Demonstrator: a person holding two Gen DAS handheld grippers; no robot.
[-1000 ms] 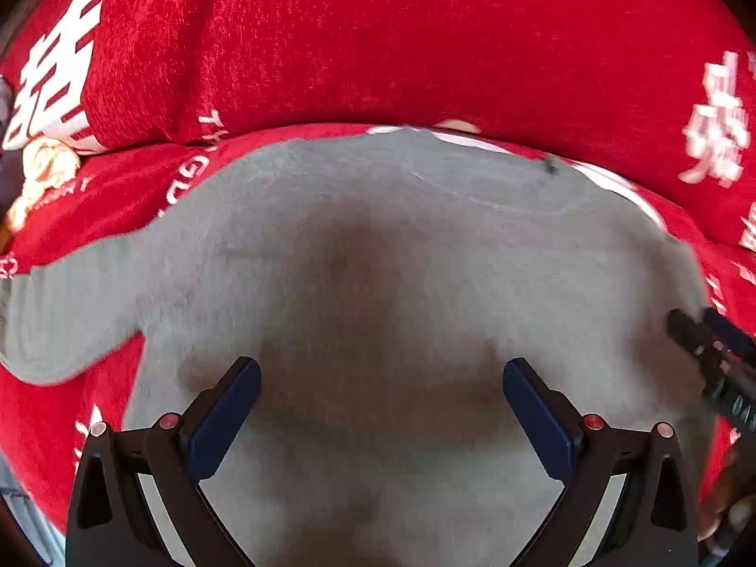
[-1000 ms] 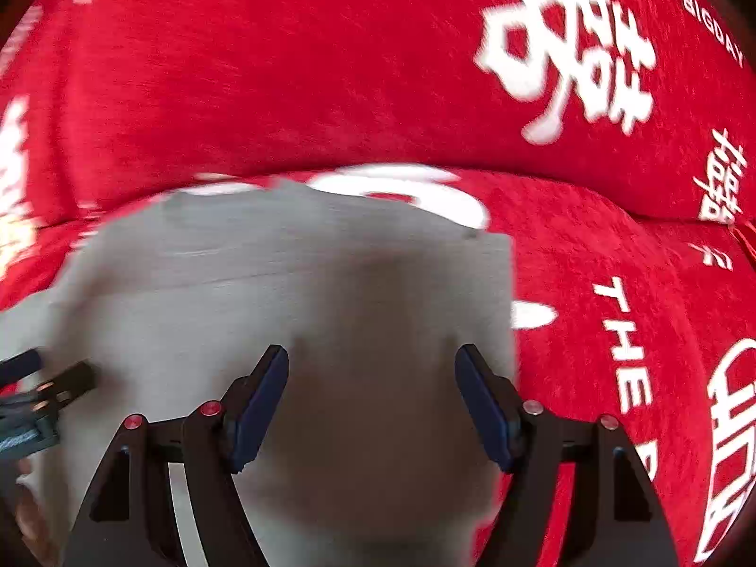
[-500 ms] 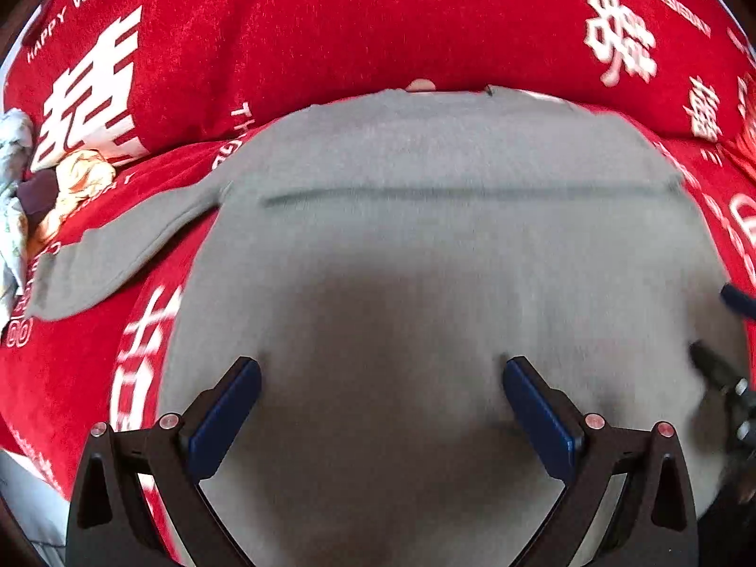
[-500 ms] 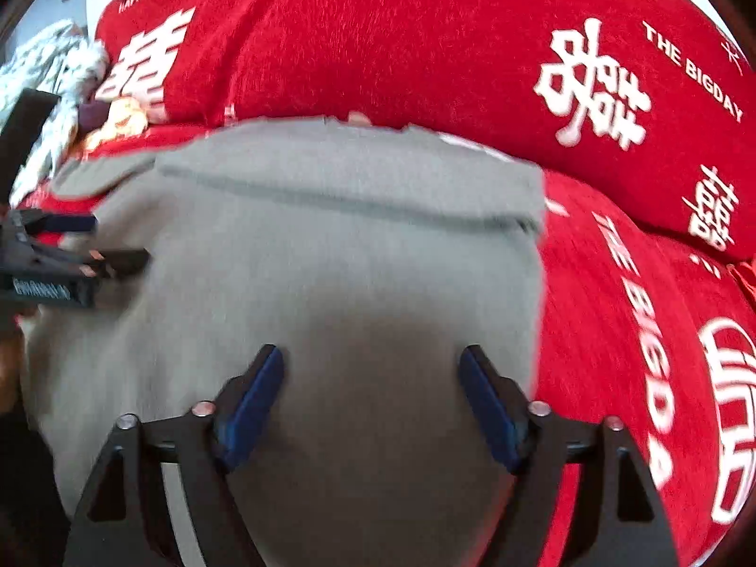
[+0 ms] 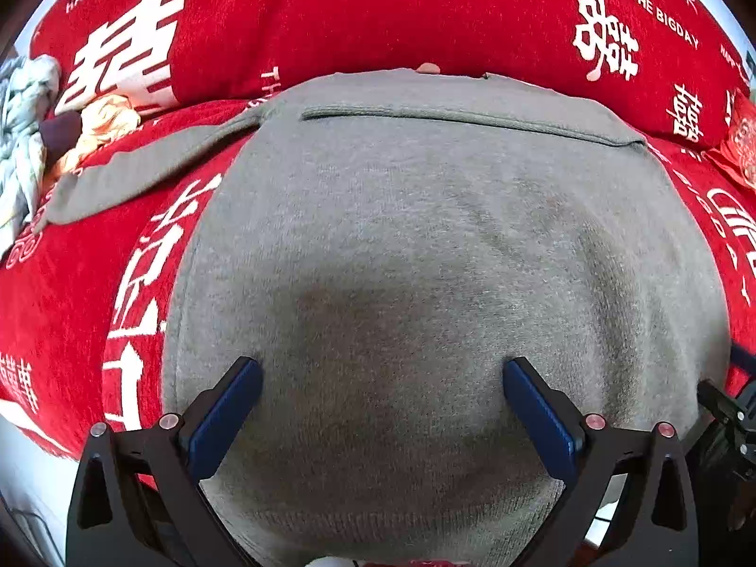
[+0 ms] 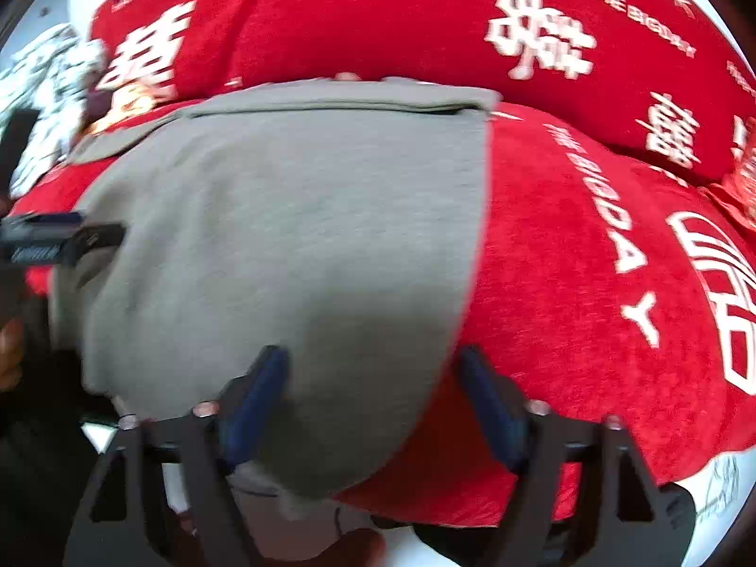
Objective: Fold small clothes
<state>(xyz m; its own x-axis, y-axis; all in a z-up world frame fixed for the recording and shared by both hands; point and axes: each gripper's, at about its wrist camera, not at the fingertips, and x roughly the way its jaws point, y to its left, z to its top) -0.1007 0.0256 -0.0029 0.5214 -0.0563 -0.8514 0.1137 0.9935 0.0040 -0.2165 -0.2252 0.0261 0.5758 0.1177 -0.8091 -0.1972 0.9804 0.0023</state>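
One grey sweater flat on red cover, sleeve outstretched; left gripper agape, right gripper closing, its pads unpressed.

Open red chenille seat cover with white lettering is seen right of the flat grey knitted garment, unobstructed. Behind the garment, passage is blocked by the upright red printed back cushion. At the far left, room is taken by a heap of crumpled pale and orange clothes.
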